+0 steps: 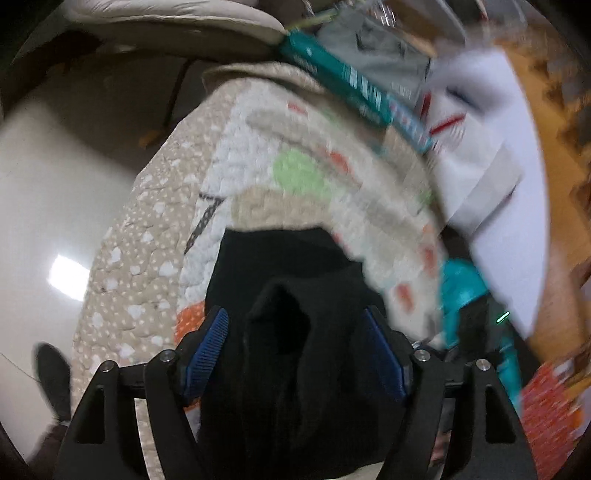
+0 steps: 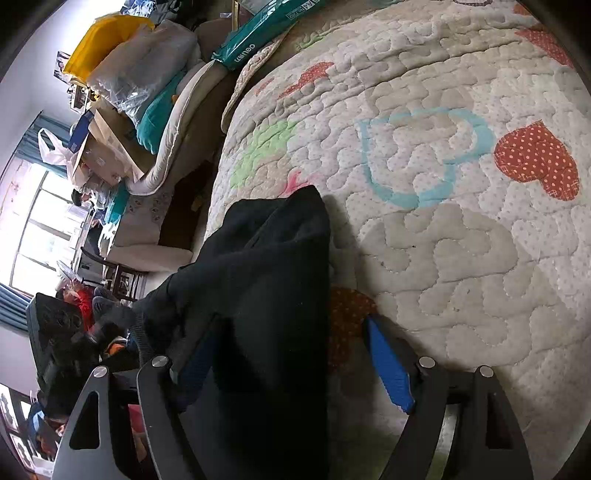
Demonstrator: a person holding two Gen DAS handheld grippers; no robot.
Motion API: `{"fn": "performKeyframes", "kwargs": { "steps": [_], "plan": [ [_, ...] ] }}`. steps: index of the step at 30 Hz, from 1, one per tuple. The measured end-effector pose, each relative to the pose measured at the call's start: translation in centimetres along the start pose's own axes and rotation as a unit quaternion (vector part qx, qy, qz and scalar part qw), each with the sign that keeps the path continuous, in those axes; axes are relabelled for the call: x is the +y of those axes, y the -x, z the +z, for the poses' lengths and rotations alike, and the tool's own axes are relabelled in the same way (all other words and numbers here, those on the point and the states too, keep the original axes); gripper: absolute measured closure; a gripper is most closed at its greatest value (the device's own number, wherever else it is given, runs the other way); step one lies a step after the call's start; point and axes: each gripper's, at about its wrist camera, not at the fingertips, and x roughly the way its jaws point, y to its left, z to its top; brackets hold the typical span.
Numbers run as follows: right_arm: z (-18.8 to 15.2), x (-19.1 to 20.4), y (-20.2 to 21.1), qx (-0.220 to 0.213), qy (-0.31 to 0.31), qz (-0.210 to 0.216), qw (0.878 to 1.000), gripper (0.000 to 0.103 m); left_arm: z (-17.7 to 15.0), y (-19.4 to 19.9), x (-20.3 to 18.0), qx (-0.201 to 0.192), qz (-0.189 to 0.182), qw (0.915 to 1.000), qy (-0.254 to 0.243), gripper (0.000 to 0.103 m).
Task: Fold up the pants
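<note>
The black pants (image 1: 291, 332) lie bunched on a quilted bedspread (image 1: 258, 177) with coloured heart patches. In the left wrist view my left gripper (image 1: 295, 347) stands open, blue pads on either side of a raised fold of the black fabric, which fills the gap between them. In the right wrist view the pants (image 2: 273, 273) lie folded over near the bed's edge. My right gripper (image 2: 291, 365) is open, its left finger under or behind the black cloth and its right blue pad (image 2: 388, 365) bare over the quilt (image 2: 461, 229).
A teal package (image 2: 266, 26) and cushions (image 2: 177, 110) lie at the bed's far side. Boxes and bags (image 2: 107, 55) are stacked by the window. White paper or cloth (image 1: 498, 166) blurs at the right of the left view. The floor (image 1: 44, 206) lies beyond the bed edge.
</note>
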Motion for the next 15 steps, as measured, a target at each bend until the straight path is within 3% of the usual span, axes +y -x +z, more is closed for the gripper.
{"fn": "performKeyframes", "kwargs": {
  "steps": [3, 5, 7, 11, 13, 14, 15],
  "plan": [
    [0.1, 0.1, 0.0, 0.002, -0.001, 0.003, 1.0, 0.019, -0.6, -1.1, -0.3, 0.012, 0.049, 0.9983, -0.029, 0.025],
    [0.0, 0.3, -0.1, 0.006, 0.001, 0.008, 1.0, 0.018, -0.8, -1.7, 0.3, 0.025, 0.042, 0.9987, -0.016, 0.02],
    [0.0, 0.7, -0.4, 0.011, 0.005, 0.011, 1.0, 0.019, -1.0, -2.7, 1.1, 0.047, 0.008, 0.9988, 0.011, 0.018],
    [0.3, 1.4, -1.2, 0.017, 0.008, 0.018, 1.0, 0.019, -1.2, -3.0, 0.7, 0.042, 0.012, 0.999, 0.006, 0.013],
    [0.5, 1.7, -1.6, 0.021, 0.011, 0.024, 0.999, 0.023, -1.2, -2.7, 0.7, 0.042, 0.012, 0.999, 0.007, 0.032],
    [0.6, 1.9, -1.7, 0.026, 0.013, 0.025, 0.999, 0.031, -1.1, -2.6, 0.7, 0.044, 0.007, 0.999, 0.006, 0.038],
    [0.7, 2.2, -1.6, 0.028, 0.023, 0.021, 0.999, 0.036, -1.1, -2.3, 0.7, 0.044, 0.0, 0.999, 0.004, 0.05]
  ]
}}
